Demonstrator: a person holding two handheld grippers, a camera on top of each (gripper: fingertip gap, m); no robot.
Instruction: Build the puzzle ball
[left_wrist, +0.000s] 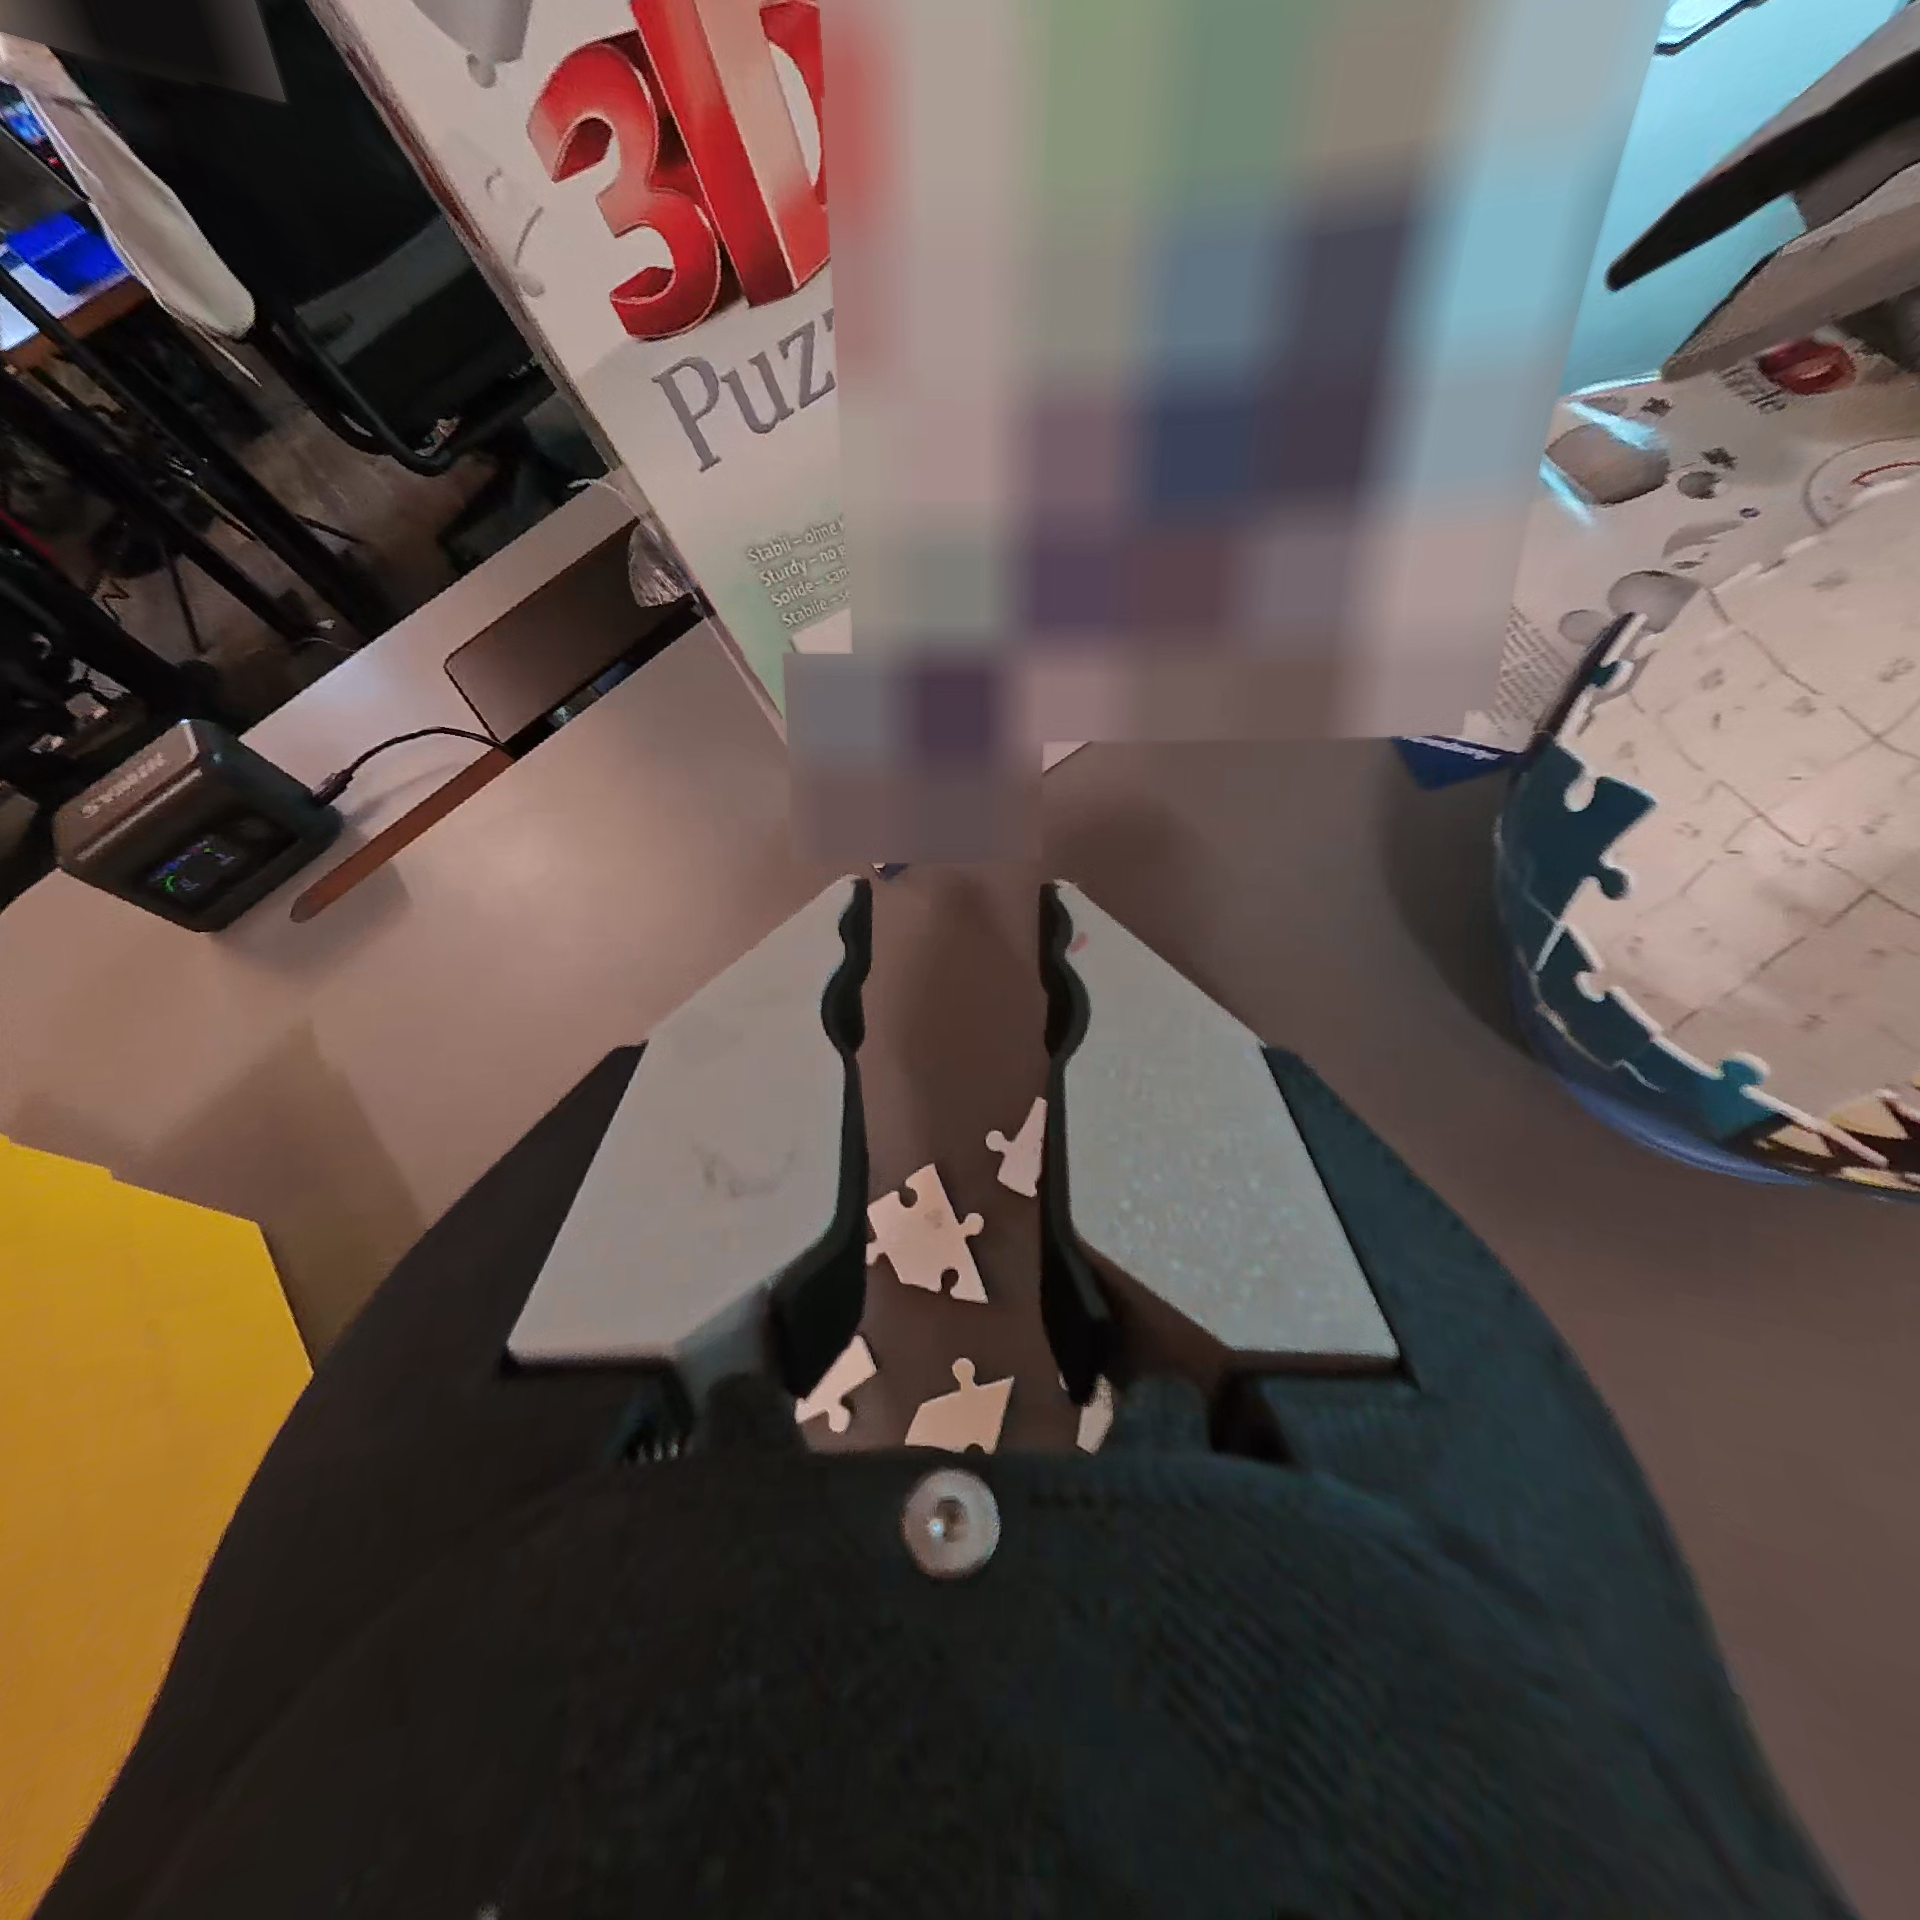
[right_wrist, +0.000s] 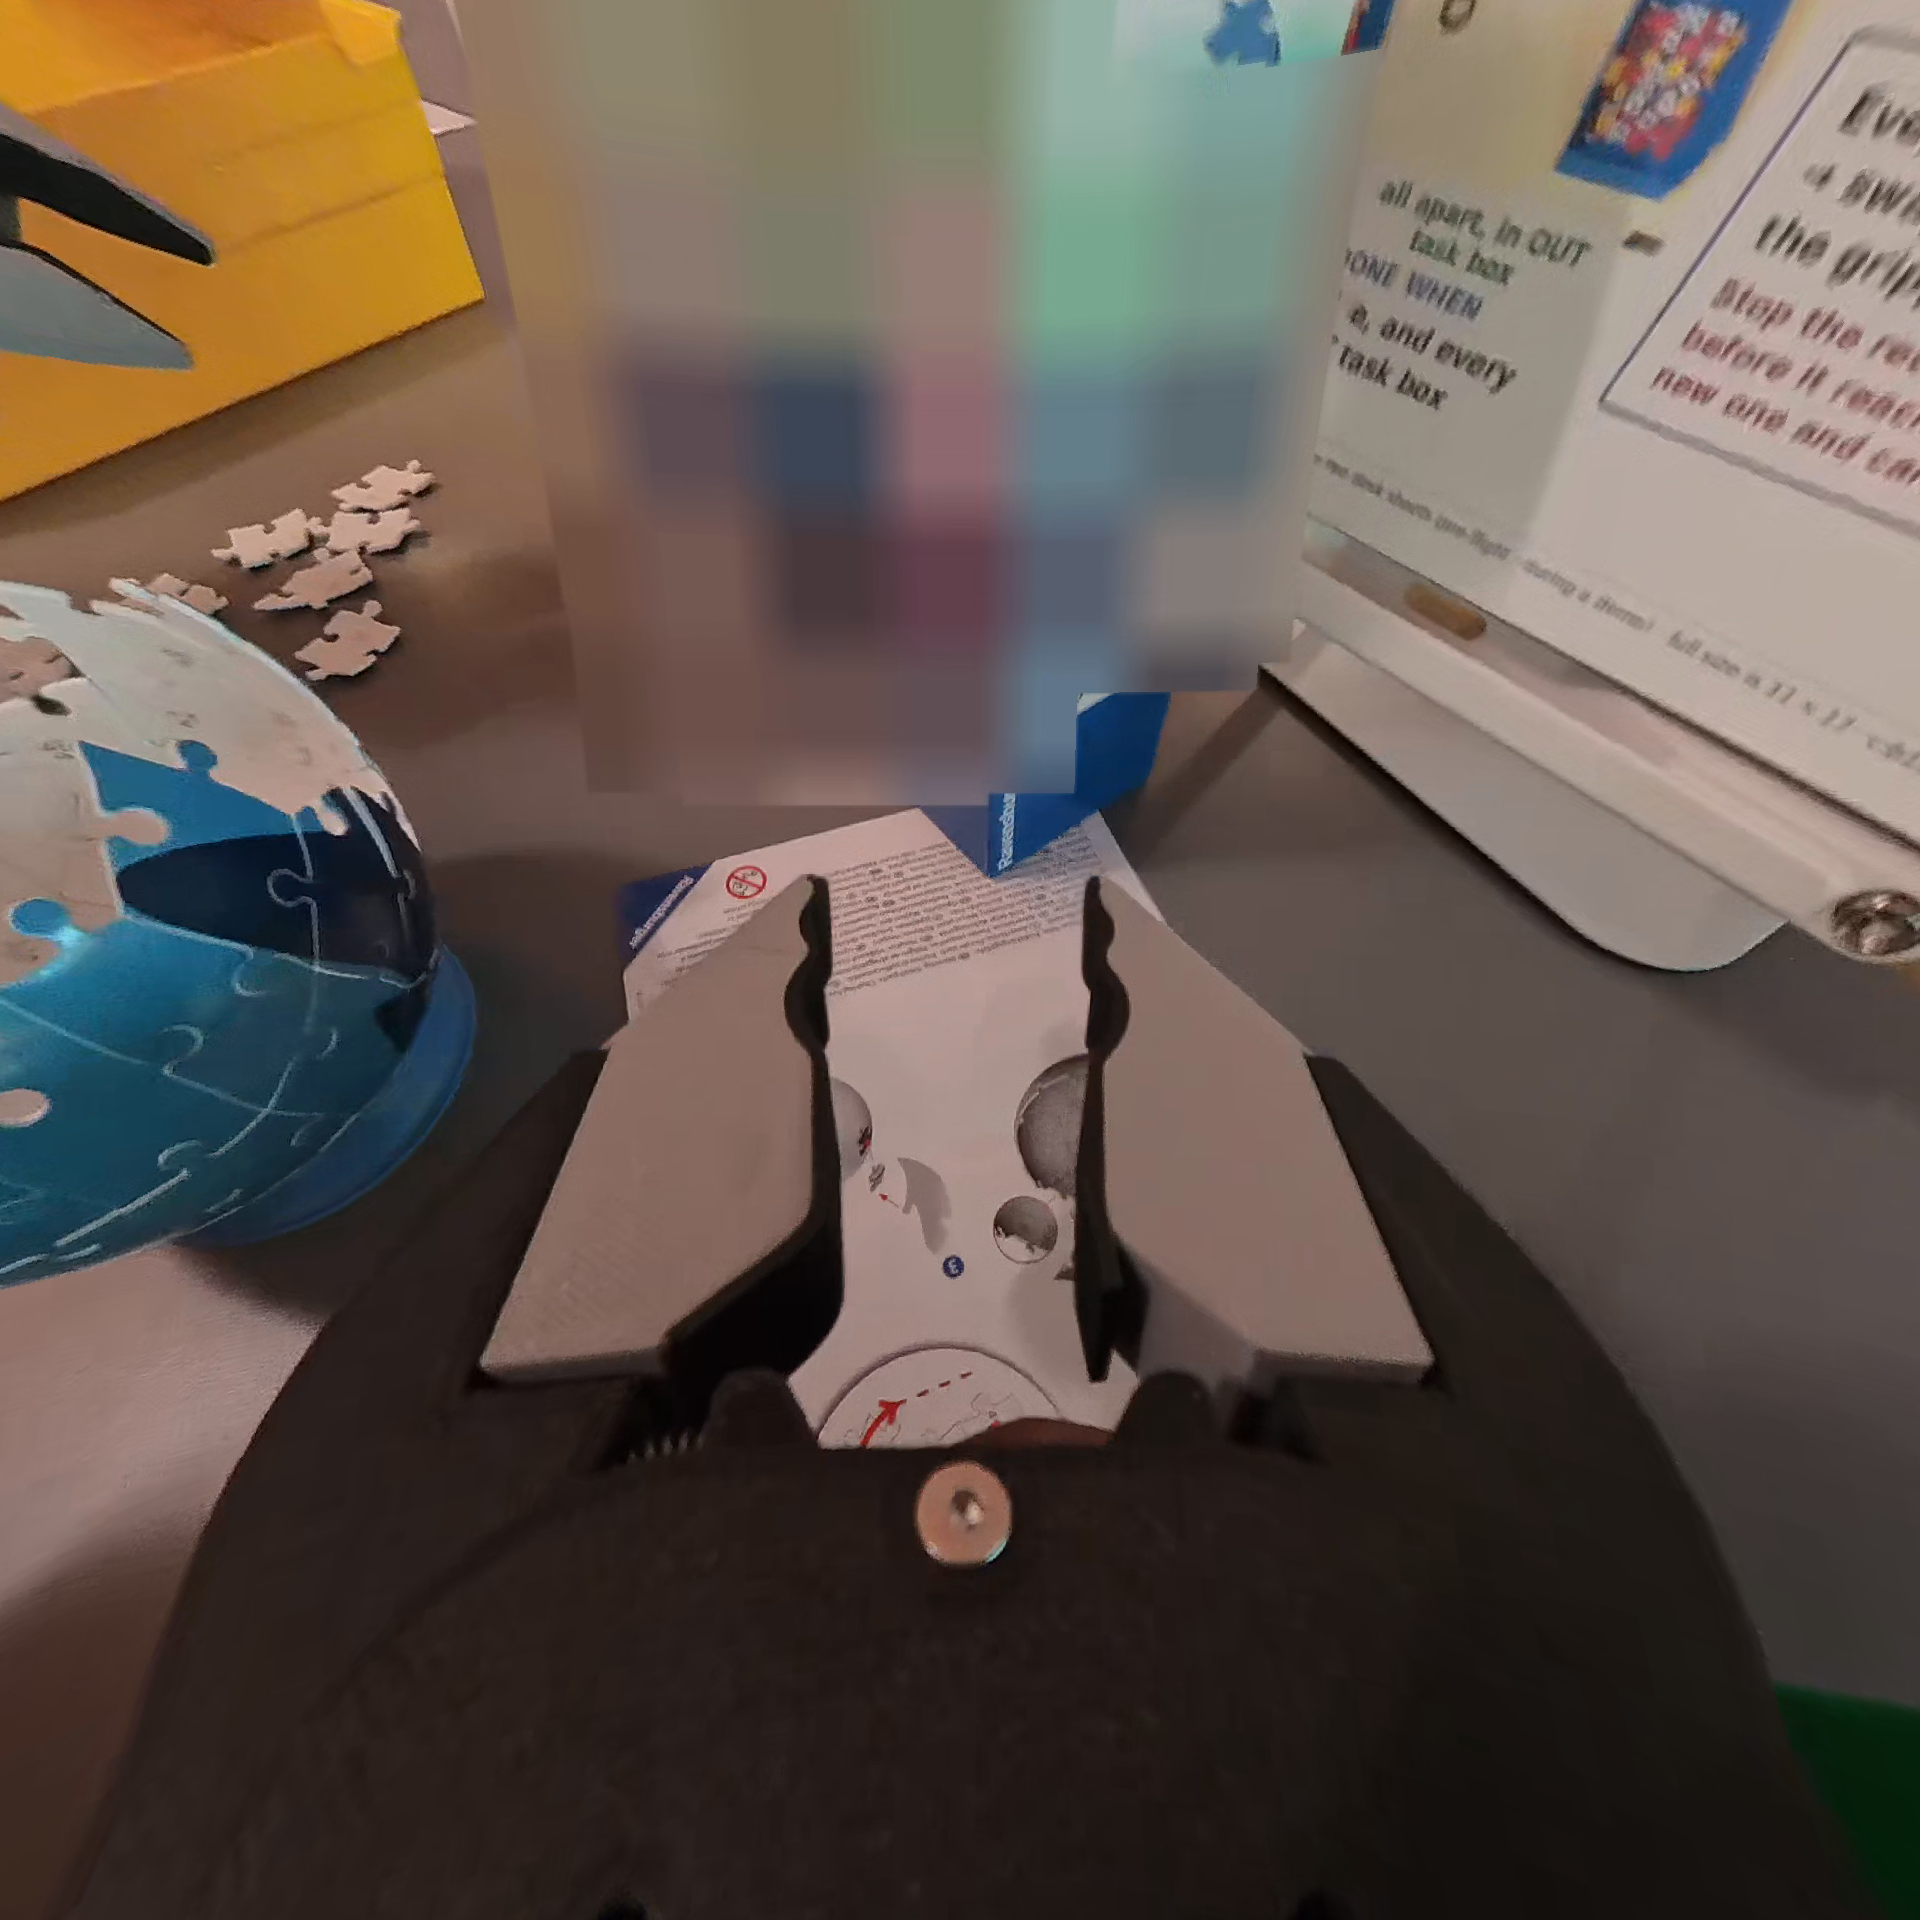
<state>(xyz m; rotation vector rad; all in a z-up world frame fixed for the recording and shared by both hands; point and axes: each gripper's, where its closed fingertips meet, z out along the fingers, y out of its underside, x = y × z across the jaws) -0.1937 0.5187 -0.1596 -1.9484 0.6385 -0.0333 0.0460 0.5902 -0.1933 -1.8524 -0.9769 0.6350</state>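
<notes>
The partly built puzzle ball (right_wrist: 197, 966), blue outside and white inside, sits in a blue ring stand (right_wrist: 452, 1049) at the left of the right wrist view. It also shows at the right of the left wrist view (left_wrist: 1714, 883). My left gripper (left_wrist: 956, 899) is open and empty above several loose white puzzle pieces (left_wrist: 925, 1231) on the grey table. My right gripper (right_wrist: 954, 896) is open and empty above a printed instruction leaflet (right_wrist: 935, 1049), to the right of the ball. The loose pieces (right_wrist: 322, 561) lie beyond the ball in the right wrist view.
The tall puzzle box (left_wrist: 675, 364) stands behind the pieces. A yellow box (right_wrist: 229, 208) sits at the far left, also in the left wrist view (left_wrist: 125, 1455). A white sign stand (right_wrist: 1558, 675) is at the right. A small black device with a cable (left_wrist: 177, 831) lies far left. There is about 25 cm between the tips of the two grippers.
</notes>
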